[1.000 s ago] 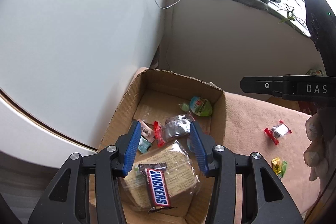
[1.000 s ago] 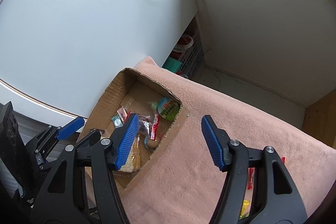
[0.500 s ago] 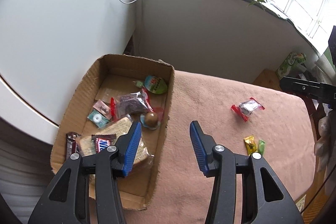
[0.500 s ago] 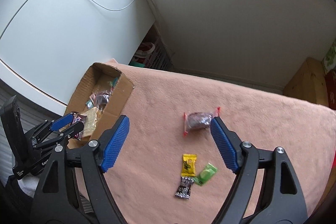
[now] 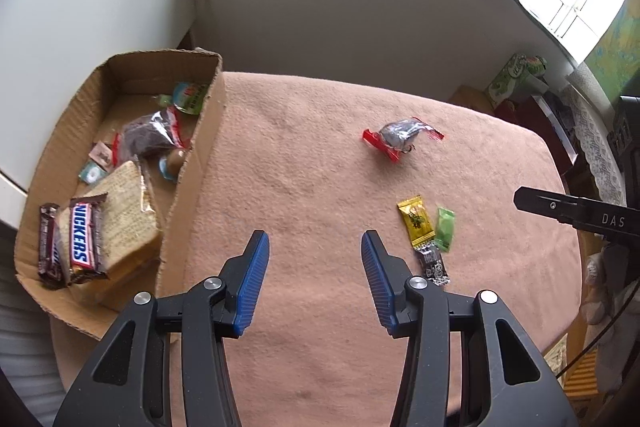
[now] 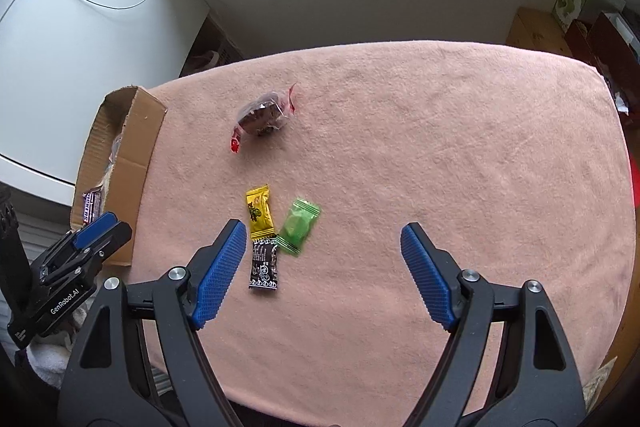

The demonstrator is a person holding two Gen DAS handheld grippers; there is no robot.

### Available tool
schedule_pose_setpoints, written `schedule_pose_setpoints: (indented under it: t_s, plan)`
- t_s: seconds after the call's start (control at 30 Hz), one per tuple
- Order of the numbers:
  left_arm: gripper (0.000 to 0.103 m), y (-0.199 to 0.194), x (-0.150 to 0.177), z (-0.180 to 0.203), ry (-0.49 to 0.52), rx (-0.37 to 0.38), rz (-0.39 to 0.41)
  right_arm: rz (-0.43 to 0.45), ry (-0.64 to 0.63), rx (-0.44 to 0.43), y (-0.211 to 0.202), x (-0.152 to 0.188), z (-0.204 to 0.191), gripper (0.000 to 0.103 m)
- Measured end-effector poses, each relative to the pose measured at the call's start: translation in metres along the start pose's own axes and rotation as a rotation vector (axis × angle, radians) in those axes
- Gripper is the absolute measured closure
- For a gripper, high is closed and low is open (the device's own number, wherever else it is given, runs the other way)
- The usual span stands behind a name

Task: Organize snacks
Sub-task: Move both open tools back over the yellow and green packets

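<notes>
Left gripper [image 5: 315, 283]: jaws spread wide, nothing between them, held above bare pink cloth on the desk [image 5: 304, 163]. Right gripper [image 6: 323, 269]: jaws spread wider still, likewise empty, above the near half of the desk.

Cardboard box [image 5: 200, 155]: sits at the desk's edge, at 9 to 10 o'clock in the left wrist view. Contents visible: a Snickers bar [image 5: 82, 235] lying on a wrapped slab of crackers [image 5: 124, 215], a second dark bar [image 5: 48, 247] just beside it toward 9 o'clock, a dark bag with red ends [image 5: 150, 139], a green-lidded cup [image 5: 190, 98] at the far end, and small sachets against the far wall; their print is too small to read.

Loose snacks on the cloth, right wrist view: a clear packet with red ends [image 6: 262, 117] at 11 o'clock, well apart from the box. Nearer, a cluster of three: yellow sachet [image 6: 260, 213], green sachet [image 6: 299, 227] just beside it toward 3 o'clock, and black sachet [image 6: 264, 264] touching the yellow one's near end. The black sachet lies just beside the right gripper's left-hand jaw. In the left wrist view this cluster sits at 2 o'clock of the left gripper.
</notes>
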State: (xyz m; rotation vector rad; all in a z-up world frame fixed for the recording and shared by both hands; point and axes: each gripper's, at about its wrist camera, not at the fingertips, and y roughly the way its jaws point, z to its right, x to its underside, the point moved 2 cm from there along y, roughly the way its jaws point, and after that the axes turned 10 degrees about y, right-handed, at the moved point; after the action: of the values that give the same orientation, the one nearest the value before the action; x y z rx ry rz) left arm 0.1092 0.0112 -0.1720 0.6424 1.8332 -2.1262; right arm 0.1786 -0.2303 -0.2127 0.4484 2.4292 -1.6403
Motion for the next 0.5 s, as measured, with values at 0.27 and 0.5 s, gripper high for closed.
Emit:
schedule_pose_setpoints:
  t_s: [0.27, 0.5]
  plan:
    - [0.056, 0.012, -0.008, 0.016, 0.028, 0.03, -0.012, -0.072, 0.045, -0.042, 0.024, 0.01, -0.001, 0.021]
    - [0.056, 0.023, -0.027, 0.023, 0.101, 0.042, -0.016, -0.146, 0.21, -0.082, 0.052, 0.01, 0.006, 0.029]
